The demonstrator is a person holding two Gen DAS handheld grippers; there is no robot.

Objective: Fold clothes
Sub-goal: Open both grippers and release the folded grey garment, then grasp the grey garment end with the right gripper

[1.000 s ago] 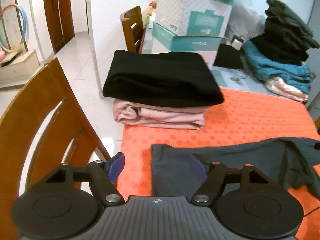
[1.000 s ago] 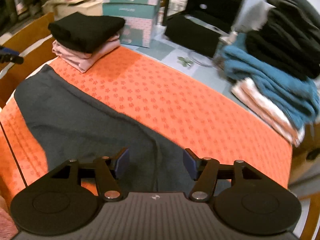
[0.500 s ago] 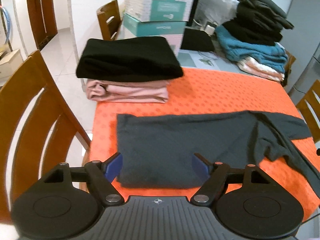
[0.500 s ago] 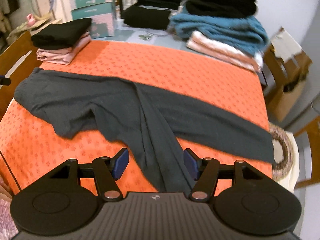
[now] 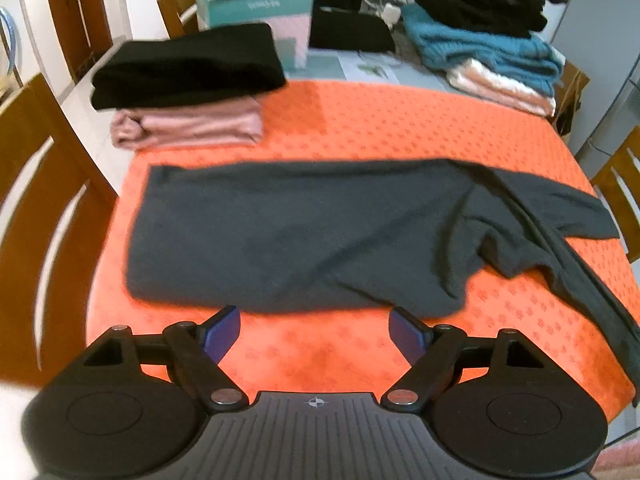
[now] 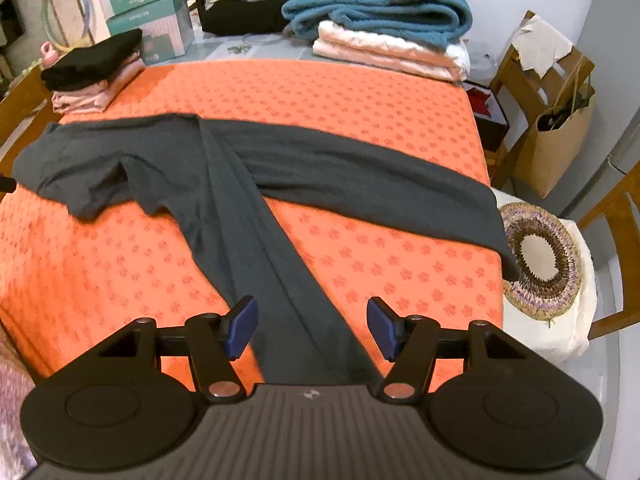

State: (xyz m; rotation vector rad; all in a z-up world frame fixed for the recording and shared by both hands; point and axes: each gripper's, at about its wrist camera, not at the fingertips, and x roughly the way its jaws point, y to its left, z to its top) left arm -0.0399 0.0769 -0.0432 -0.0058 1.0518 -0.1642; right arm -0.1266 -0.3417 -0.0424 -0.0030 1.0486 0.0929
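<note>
An orange patterned cloth [image 6: 360, 112] covers the counter; the dark grey garment [image 5: 304, 236] sprawls across mid-frame. Folded stacks [image 5: 188, 84] sit upper left, wooden chairs [image 5: 44, 208] flank the edges. The left tongs [image 5: 314, 330] have just been widening, nothing between them; the right tongs [image 6: 312, 326] gape above a trailing leg, gripping nothing.

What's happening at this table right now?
A person holds a gripper in each hand over dark grey leggings spread unfolded on the orange tablecloth. The left gripper, whose jaws have just been opening, and the right gripper are both open and hold nothing. One folded stack, black on pink, sits at the far corner.
</note>
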